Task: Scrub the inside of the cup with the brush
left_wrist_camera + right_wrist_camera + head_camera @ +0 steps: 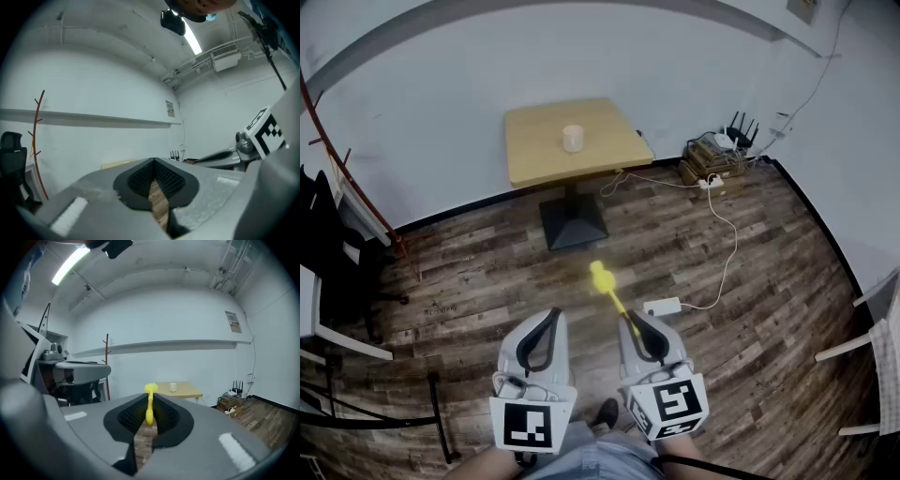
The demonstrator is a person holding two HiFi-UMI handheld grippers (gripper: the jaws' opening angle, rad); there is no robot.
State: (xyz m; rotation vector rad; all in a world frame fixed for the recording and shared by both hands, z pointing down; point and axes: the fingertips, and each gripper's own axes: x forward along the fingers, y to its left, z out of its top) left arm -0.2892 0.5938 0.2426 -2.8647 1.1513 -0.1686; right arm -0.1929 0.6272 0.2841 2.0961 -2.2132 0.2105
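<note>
A pale cup (572, 139) stands upright on a small square wooden table (534, 155) far ahead; it also shows small in the right gripper view (173, 387). My right gripper (630, 317) is shut on a yellow brush (602, 279), whose head pokes forward past the jaws (150, 404). My left gripper (553, 315) is beside it, shut and holding nothing (153, 165). Both grippers hang low over the wooden floor, well short of the table.
A black pedestal base (573, 223) holds the table. White cables and a power strip (662, 307) lie on the floor to the right, with routers on boxes (715, 155) by the wall. A dark chair (328, 253) stands left, white chairs (877, 356) right.
</note>
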